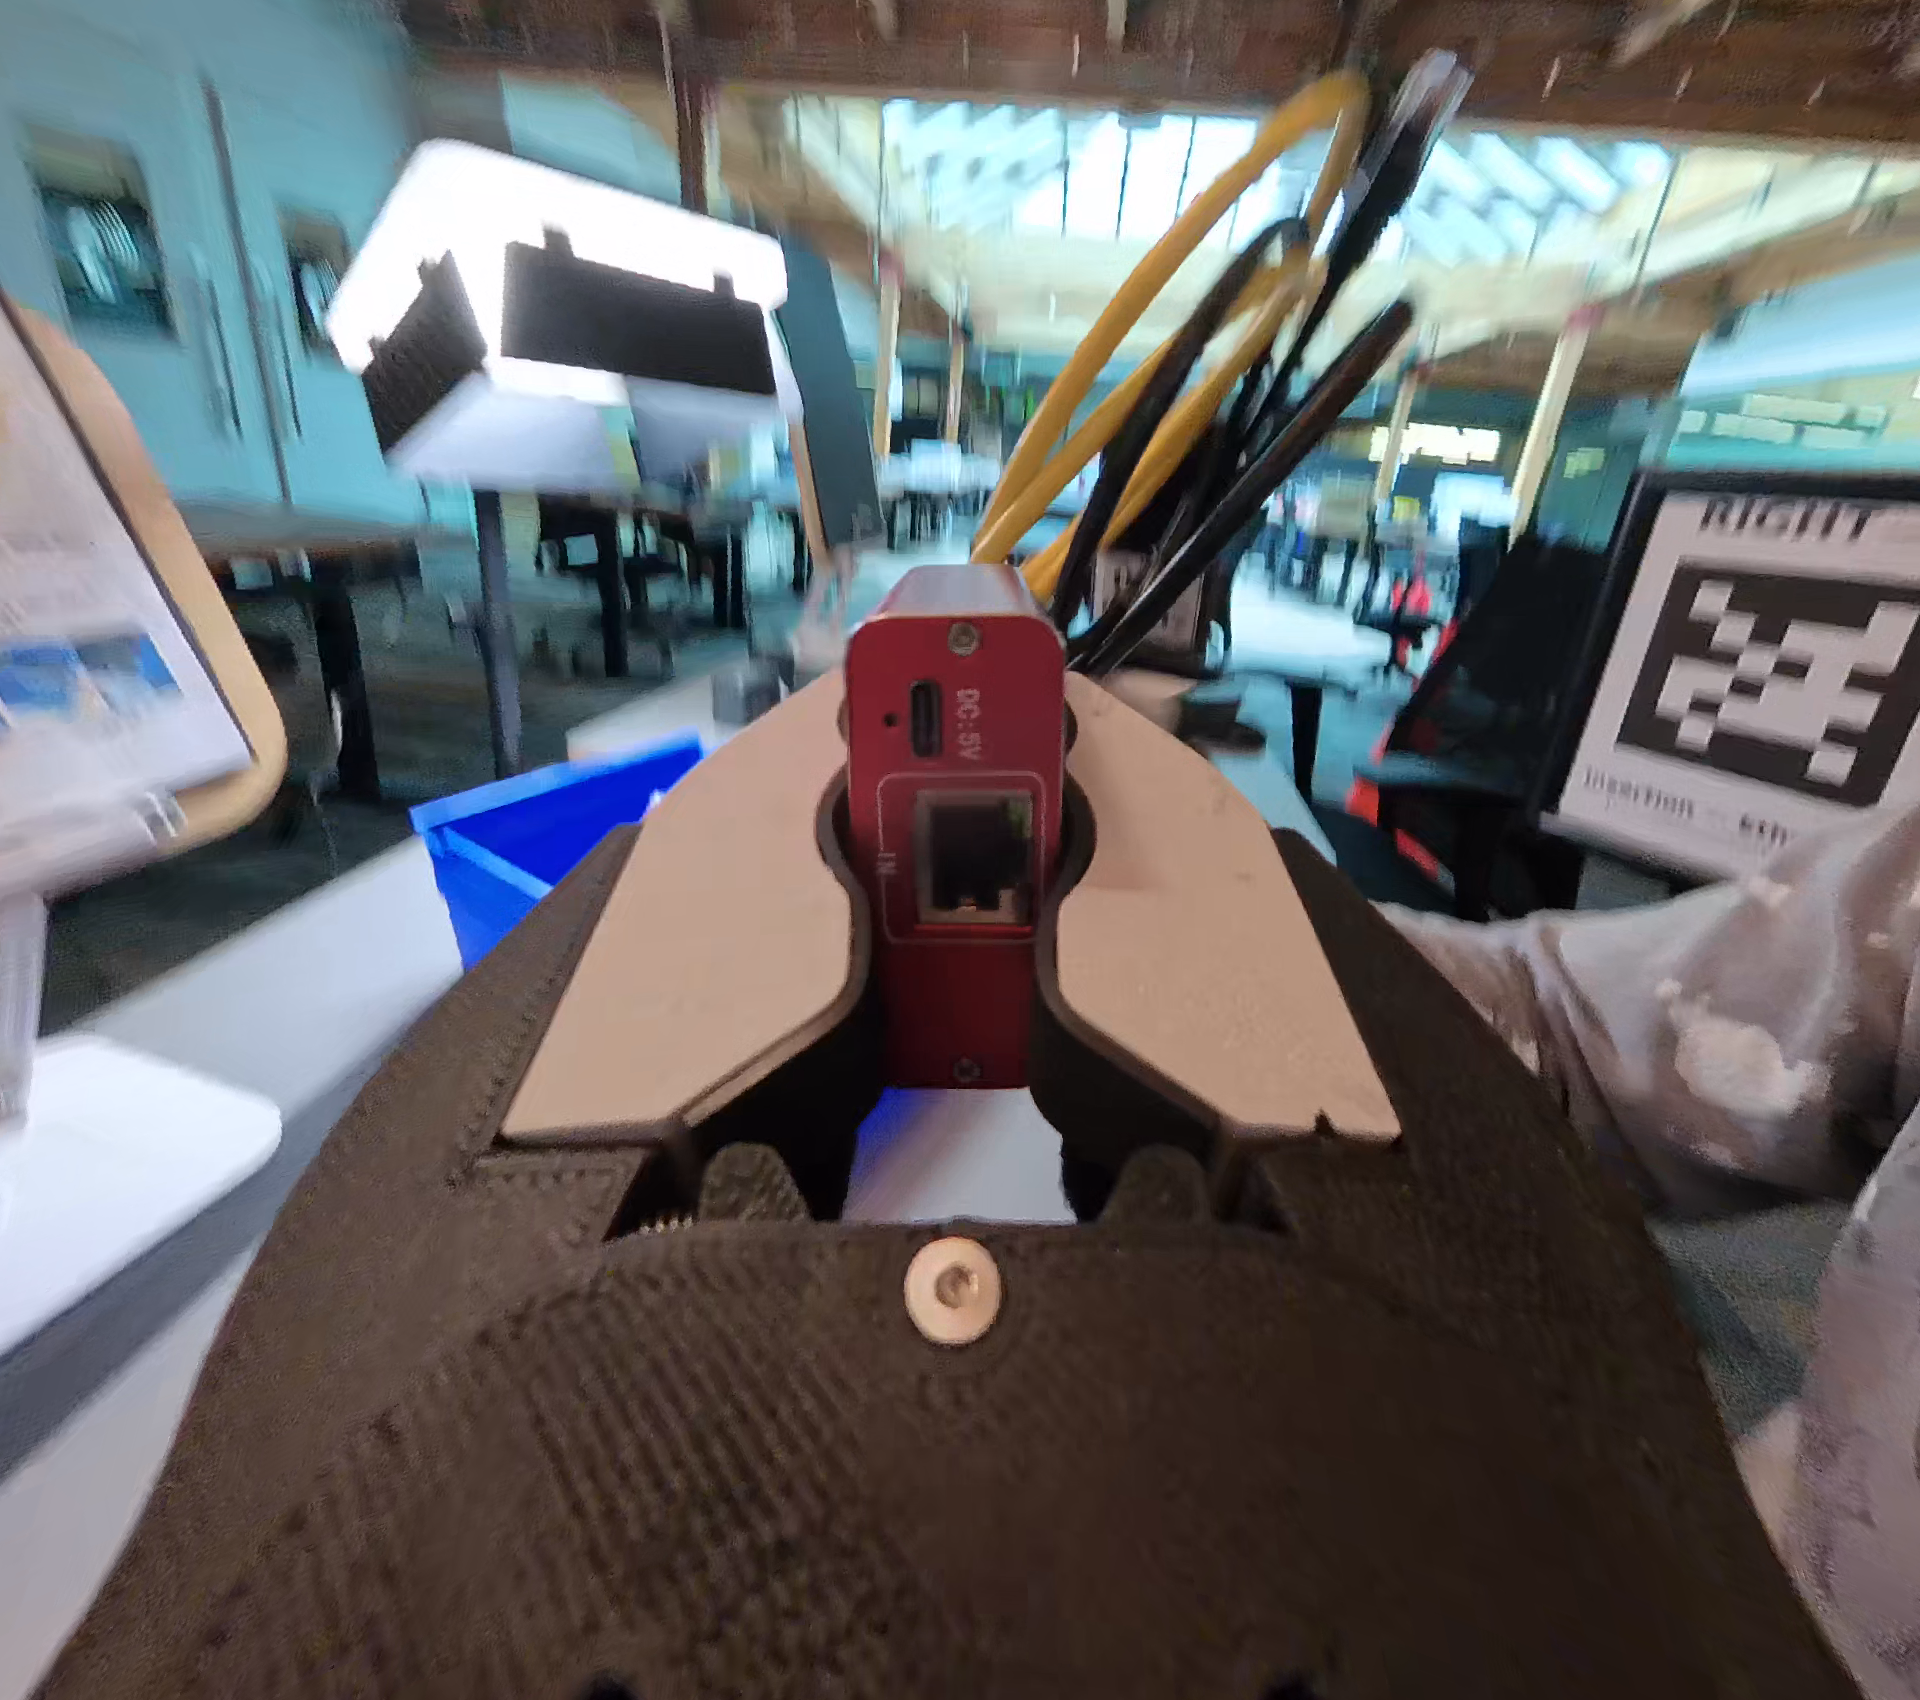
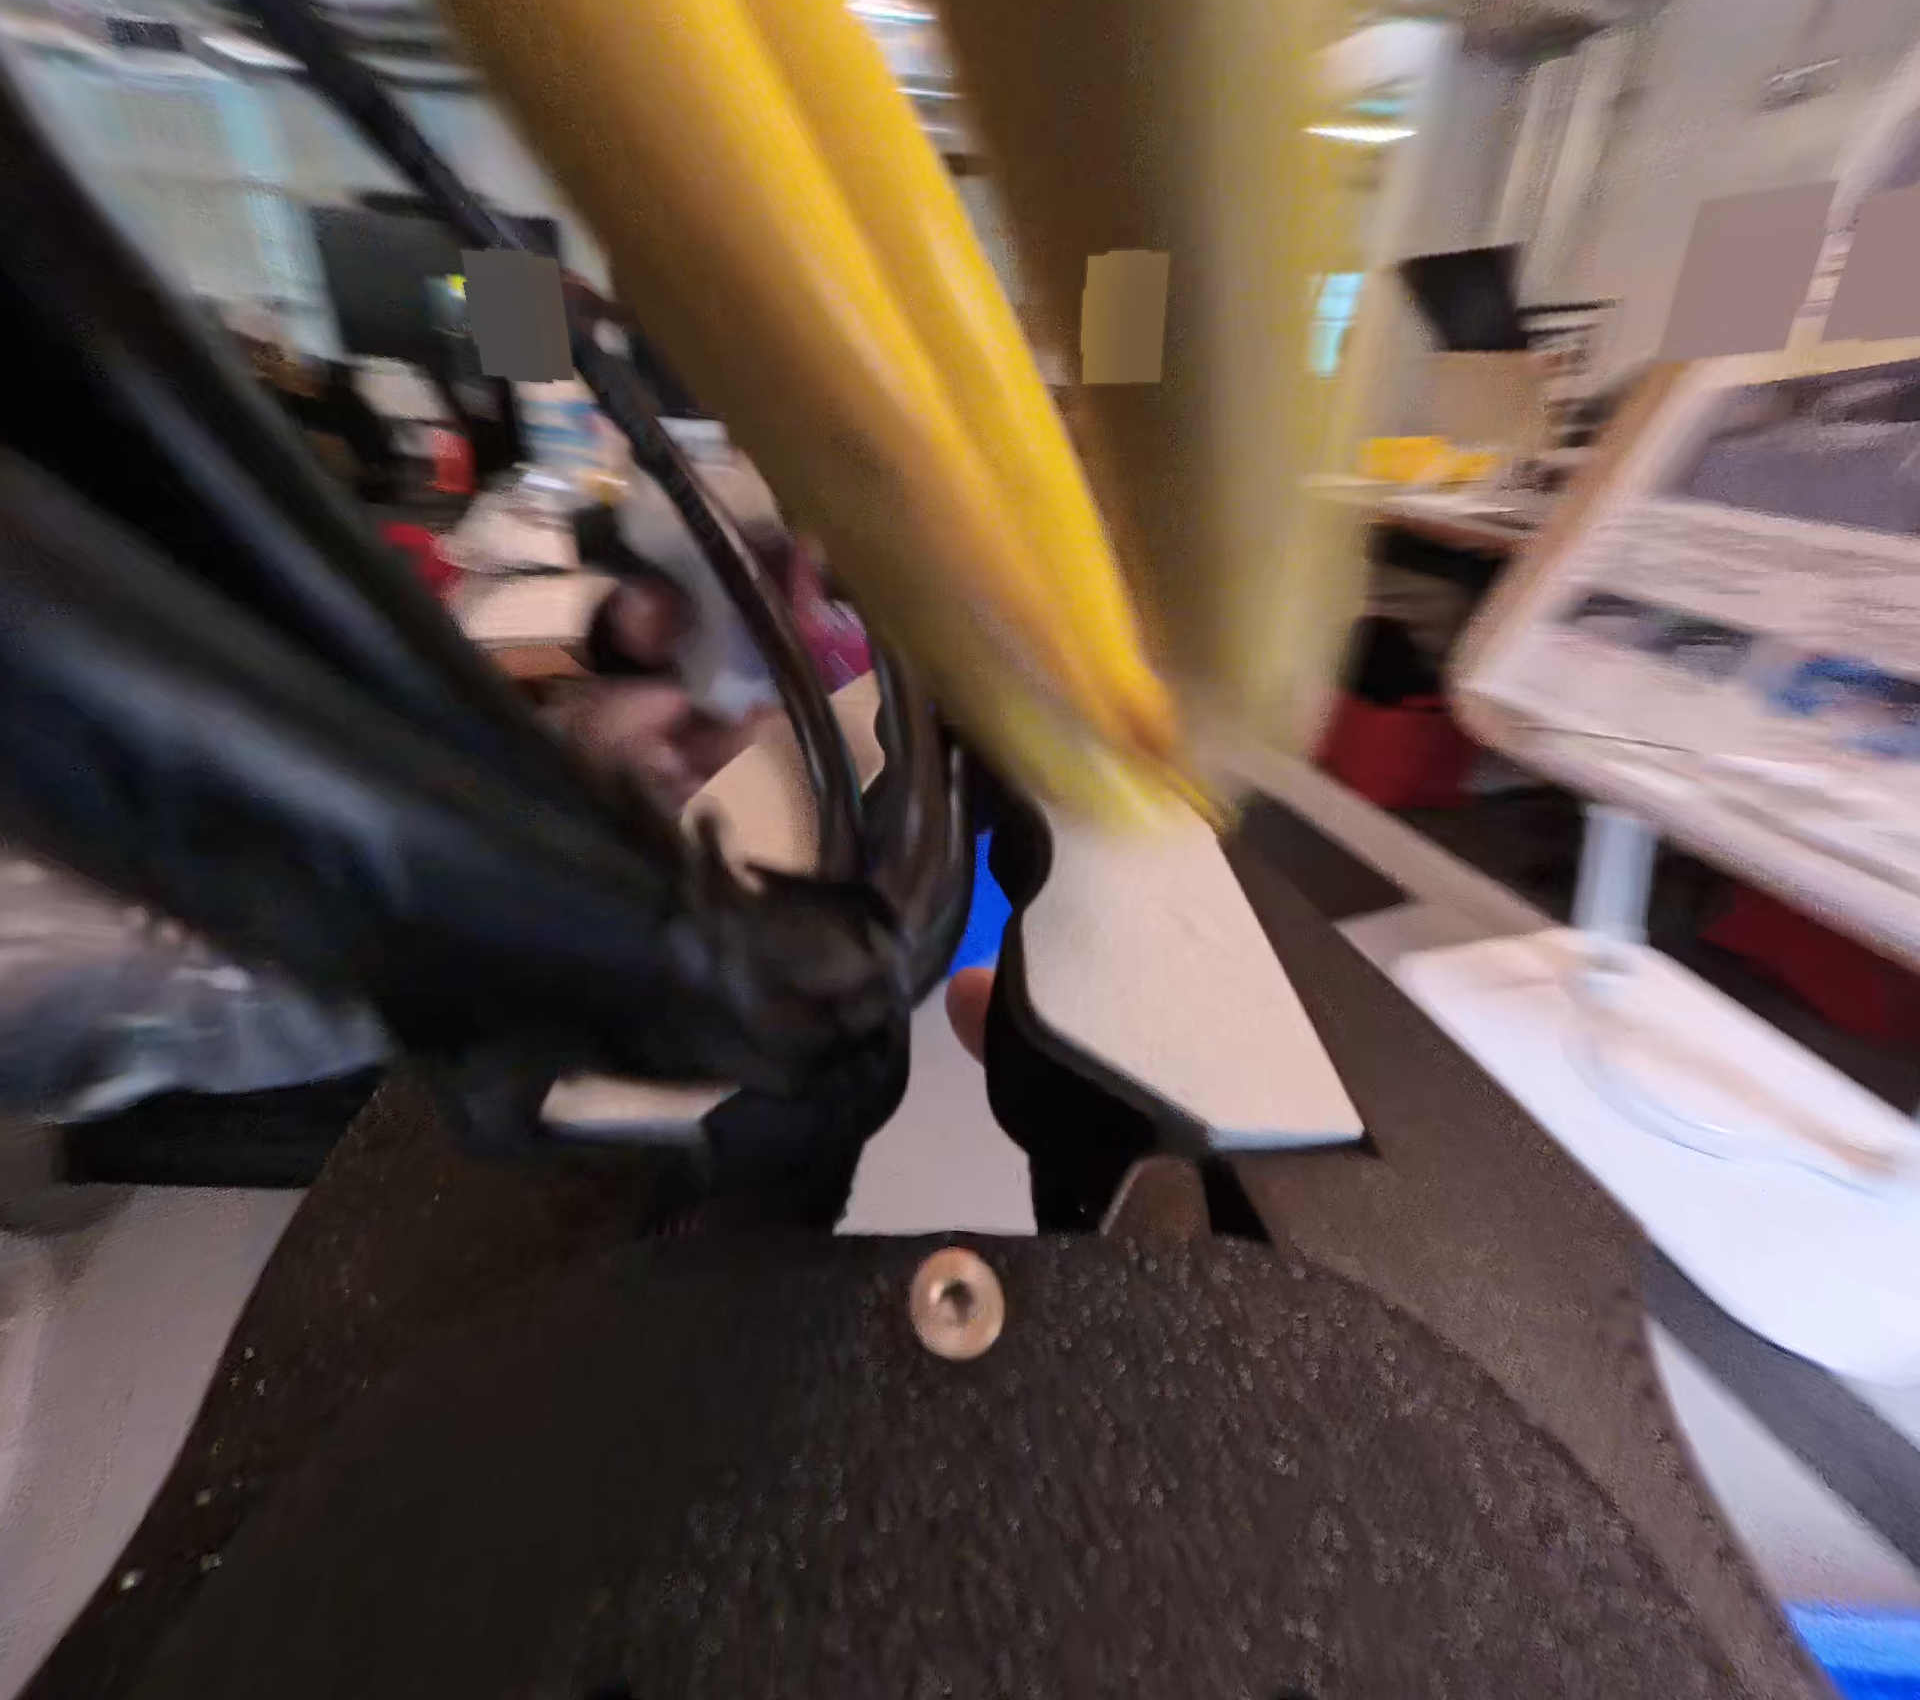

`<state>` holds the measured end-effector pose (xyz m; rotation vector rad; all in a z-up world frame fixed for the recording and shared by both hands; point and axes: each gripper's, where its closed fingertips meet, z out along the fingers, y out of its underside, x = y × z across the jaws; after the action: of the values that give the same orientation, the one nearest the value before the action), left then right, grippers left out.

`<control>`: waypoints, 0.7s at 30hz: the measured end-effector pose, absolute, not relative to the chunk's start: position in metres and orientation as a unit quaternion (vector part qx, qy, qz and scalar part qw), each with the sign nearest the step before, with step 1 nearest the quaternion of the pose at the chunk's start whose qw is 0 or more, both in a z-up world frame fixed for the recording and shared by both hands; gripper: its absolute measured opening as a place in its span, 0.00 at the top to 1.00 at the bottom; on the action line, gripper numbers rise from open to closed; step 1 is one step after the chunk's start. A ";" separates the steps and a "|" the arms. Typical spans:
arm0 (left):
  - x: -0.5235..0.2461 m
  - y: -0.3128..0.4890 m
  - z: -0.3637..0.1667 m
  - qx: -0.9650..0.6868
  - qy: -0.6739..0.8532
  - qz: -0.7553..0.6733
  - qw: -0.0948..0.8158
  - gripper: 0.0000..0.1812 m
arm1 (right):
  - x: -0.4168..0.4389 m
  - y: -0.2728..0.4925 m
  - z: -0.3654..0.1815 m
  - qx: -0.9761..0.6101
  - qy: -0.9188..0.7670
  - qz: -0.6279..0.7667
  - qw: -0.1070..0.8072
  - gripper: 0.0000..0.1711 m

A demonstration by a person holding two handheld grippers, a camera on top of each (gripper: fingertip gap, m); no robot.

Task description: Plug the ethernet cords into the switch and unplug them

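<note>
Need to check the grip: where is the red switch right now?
In the left wrist view, the red switch sits centre frame, clamped between the left gripper fingers, with yellow cords and black cords rising behind it.

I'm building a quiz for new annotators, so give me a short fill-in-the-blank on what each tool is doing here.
1. The left tool is shut on a small ____ ethernet switch.
2. The ethernet port on the switch's near end is ____.
3. Behind the switch rise black cords and ____ cords.
4. The bin left of the switch is ____.

Missing words: red; empty; yellow; blue
</note>
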<state>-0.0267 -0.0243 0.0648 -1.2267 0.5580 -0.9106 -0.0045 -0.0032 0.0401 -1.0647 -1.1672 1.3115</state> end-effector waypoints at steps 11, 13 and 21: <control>-0.113 -0.048 0.110 -0.540 0.185 -0.384 0.726 0.83 | 0.071 0.111 0.002 -0.628 -0.439 0.387 0.513 0.92; -0.122 -0.041 0.105 -0.561 0.171 -0.363 0.724 0.83 | 0.090 0.127 -0.019 -0.674 -0.438 0.354 0.478 0.92; -0.135 -0.038 0.105 -0.566 0.153 -0.376 0.718 0.84 | 0.166 0.149 -0.104 -0.801 -0.483 0.255 0.245 0.93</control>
<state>-0.1350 -0.0384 0.1045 -1.2520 0.3384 -0.8316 0.1658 0.1494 -0.1045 -2.1857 -1.3197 0.6965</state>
